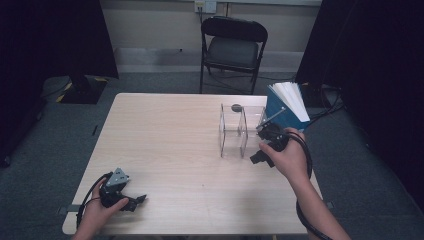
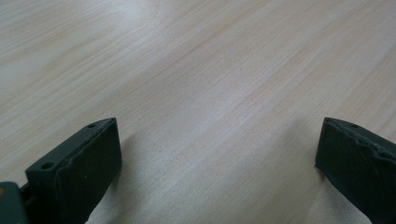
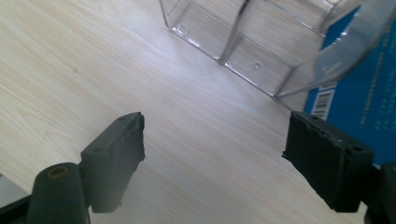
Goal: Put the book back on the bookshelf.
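My left gripper point(image 1: 136, 201) lies low on the light wooden table point(image 1: 170, 145) near its front left corner, held by a hand. In the left gripper view its jaws point(image 2: 217, 158) stand open with only bare wood between them. My right gripper point(image 1: 264, 145) is held at the right side of the table, just beside a clear plastic organiser point(image 1: 239, 129) with upright dividers. In the right gripper view it is open point(image 3: 215, 149) and holds nothing. The organiser point(image 3: 233, 42) lies just ahead of it, and a blue book point(image 3: 359, 107) is at its right.
The blue book point(image 1: 287, 106), with white pages fanned at the top, stands at the table's right edge behind the organiser. A small dark round object point(image 1: 236, 107) lies by the organiser's far side. A black folding chair point(image 1: 233, 47) stands beyond the table.
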A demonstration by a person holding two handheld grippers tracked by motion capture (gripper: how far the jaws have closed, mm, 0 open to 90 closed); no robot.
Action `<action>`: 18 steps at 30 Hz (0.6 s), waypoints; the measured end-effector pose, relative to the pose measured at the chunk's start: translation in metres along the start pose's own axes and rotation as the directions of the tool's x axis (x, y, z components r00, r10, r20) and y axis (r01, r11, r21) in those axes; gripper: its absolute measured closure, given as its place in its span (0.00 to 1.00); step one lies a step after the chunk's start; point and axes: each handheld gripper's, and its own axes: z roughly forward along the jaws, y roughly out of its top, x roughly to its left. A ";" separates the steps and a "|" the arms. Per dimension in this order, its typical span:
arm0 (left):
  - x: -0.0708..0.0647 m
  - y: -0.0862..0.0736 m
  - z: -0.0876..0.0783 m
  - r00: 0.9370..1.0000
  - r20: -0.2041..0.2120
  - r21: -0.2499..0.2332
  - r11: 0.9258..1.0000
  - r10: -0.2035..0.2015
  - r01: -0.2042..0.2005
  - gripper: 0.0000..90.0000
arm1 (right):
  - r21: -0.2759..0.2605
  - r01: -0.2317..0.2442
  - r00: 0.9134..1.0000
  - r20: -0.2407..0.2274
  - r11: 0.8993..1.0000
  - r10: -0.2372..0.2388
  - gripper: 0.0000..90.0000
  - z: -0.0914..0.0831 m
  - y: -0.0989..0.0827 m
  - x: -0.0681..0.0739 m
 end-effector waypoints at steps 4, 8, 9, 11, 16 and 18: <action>0.000 0.000 0.000 1.000 -0.001 0.006 1.000 0.008 -0.008 0.00 | -0.001 0.015 1.000 -0.011 1.000 -0.015 0.21 0.006 0.002 0.006; 0.001 0.000 0.000 1.000 0.000 0.006 1.000 0.008 -0.008 0.00 | -0.002 0.022 0.999 -0.024 1.000 -0.022 0.21 0.010 0.003 0.011; 0.001 0.000 0.000 1.000 0.000 0.006 1.000 0.008 -0.008 0.00 | -0.001 0.024 0.999 -0.026 1.000 -0.024 0.21 0.012 0.003 0.012; 0.000 0.000 0.000 1.000 0.000 0.006 1.000 0.008 -0.008 0.00 | -0.004 0.027 0.999 -0.029 1.000 -0.027 0.21 0.014 0.003 0.013; 0.000 0.000 0.000 1.000 -0.001 0.006 1.000 0.008 -0.008 0.00 | -0.006 0.033 0.998 -0.052 0.999 -0.033 0.21 0.018 0.003 0.018; 0.000 0.000 0.000 1.000 -0.001 0.004 1.000 0.007 -0.007 0.00 | -0.018 0.036 0.998 -0.052 0.999 -0.037 0.21 0.020 0.004 0.020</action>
